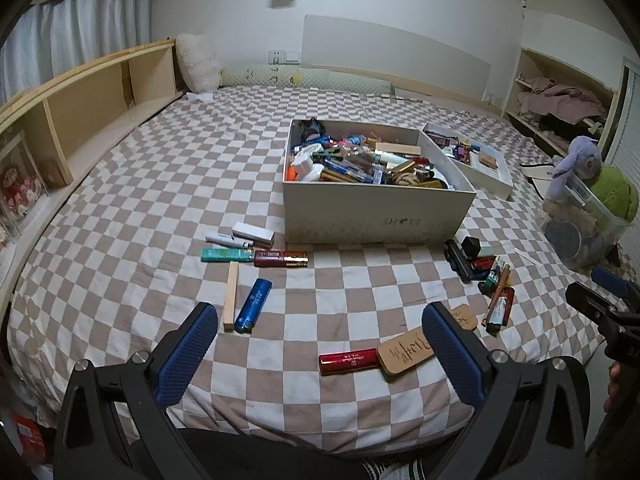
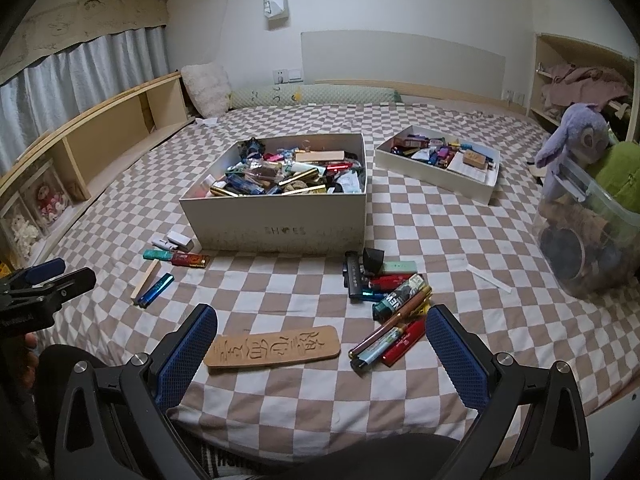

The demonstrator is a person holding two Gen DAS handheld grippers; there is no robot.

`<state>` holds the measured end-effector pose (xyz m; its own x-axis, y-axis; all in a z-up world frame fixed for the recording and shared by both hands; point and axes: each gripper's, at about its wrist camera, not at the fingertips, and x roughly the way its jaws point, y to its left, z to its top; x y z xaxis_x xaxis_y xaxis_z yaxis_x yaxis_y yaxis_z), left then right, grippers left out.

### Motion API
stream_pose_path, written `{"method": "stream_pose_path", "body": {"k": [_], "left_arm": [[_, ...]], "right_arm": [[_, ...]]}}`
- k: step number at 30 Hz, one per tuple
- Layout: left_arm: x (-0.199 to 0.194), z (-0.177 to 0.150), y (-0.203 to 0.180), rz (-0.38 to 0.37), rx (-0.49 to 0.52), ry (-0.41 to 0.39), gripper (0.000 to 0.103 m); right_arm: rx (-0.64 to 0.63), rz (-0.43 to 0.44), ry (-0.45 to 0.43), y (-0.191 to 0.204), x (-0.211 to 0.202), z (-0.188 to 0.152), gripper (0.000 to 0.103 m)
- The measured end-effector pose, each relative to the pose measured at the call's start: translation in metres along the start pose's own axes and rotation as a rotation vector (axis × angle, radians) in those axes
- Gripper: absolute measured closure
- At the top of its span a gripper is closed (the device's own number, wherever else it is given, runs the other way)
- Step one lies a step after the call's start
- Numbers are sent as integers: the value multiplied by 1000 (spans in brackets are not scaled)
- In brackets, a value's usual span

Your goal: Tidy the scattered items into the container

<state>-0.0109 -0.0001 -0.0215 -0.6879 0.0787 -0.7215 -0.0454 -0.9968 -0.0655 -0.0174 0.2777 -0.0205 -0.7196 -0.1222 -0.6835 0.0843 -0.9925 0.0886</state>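
A bed (image 1: 160, 208) w/ a tan-and-white checked sheet filled both views. Near its middle sat a white shoebox (image 1: 376, 216), the container, already heaped w/ lighters, tubes and small packets; a shallower lid (image 2: 440, 178) w/ more bits lay just beside it on the right. Scattered items lay in front of the box. Left group: white tube (image 1: 226, 239), teal stick (image 1: 226, 255), dark red lipstick (image 1: 280, 259), wood stick (image 1: 231, 296) and blue lighter (image 1: 253, 306). Right group: a pile (image 2: 384, 284) of black case, lighters and pens, touching one another. Nearest the cameras: a wood plaque (image 2: 274, 347) carved w/ characters, a red tube (image 1: 349, 361) touching its left end, and a small wood tag (image 1: 464, 317). Left gripper (image 1: 320, 354) hovered above the sheet, jaws wide, nothing between the pads; the red tube lay below the gap. Right gripper (image 2: 320, 354) likewise gaped wide and empty, over the plaque. A clear bin (image 2: 588, 236) w/ plush toys stood at the right edge.
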Motion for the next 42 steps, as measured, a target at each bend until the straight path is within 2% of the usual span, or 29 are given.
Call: {"method": "stream_pose_path", "body": {"k": [12, 22, 33, 36, 38, 42], "left_arm": [[32, -10, 16, 20, -62, 80, 0], [70, -29, 20, 36, -61, 223, 0], [132, -59, -3, 91, 22, 438, 0], [144, -69, -14, 80, 57, 492, 0], [148, -74, -20, 68, 70, 507, 0], [151, -75, -32, 78, 103, 480, 0]], "right_arm": [[78, 2, 40, -16, 23, -4, 0], [170, -8, 56, -53, 41, 0, 0], [203, -12, 133, -91, 60, 3, 0], [194, -30, 150, -97, 62, 3, 0], [188, -42, 154, -100, 63, 2, 0], [200, -40, 169, -106, 68, -1, 0]]}}
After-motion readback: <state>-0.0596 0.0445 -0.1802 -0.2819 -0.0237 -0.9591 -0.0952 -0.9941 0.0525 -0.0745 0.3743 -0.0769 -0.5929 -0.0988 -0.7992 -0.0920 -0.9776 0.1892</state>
